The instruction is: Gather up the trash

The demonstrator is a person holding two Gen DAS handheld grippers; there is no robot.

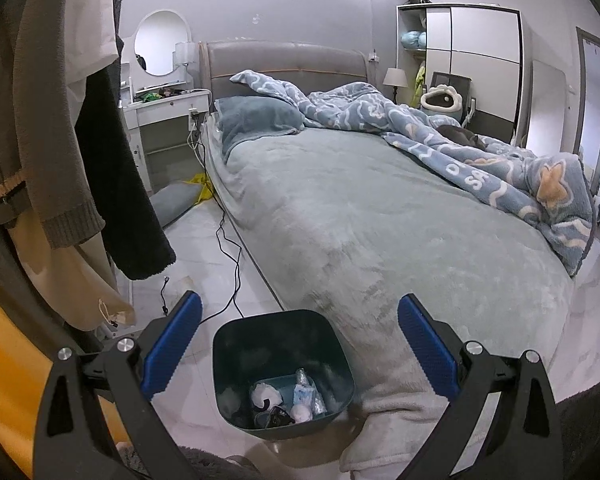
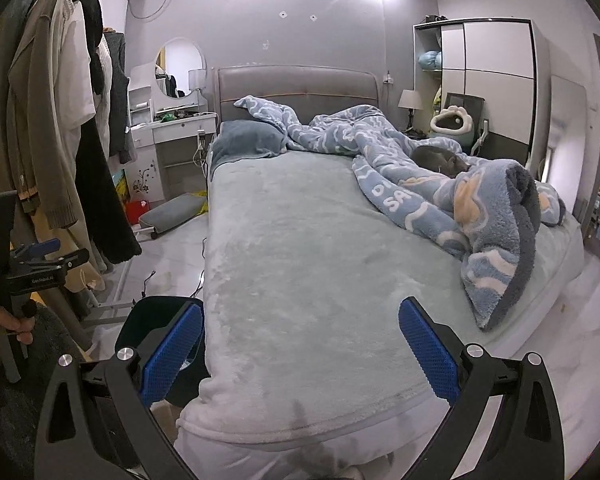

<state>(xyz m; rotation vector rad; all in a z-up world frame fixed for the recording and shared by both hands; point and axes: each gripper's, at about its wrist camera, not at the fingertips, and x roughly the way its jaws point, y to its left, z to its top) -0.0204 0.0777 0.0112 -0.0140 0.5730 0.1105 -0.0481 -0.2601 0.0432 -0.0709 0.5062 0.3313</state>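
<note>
A bedroom with a big bed in a soft grey-green cover (image 1: 380, 216).
We hold both grippers, left gripper (image 1: 300, 344) and right gripper (image 2: 300, 344), wide open, above the dark plastic trash bin (image 1: 260, 332).

Rumpled blue blanket (image 1: 452, 136) on a grey-sheeted bed (image 1: 364, 216), coats (image 2: 60, 128) hanging beside, white wardrobe (image 2: 488, 80) behind.

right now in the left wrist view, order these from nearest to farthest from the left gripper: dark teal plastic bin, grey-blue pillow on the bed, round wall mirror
1. Dark teal plastic bin, on the floor between the left gripper fingers.
2. Grey-blue pillow, at the head of the bed, left side.
3. Round wall mirror, on the back wall above the white dresser.
</note>
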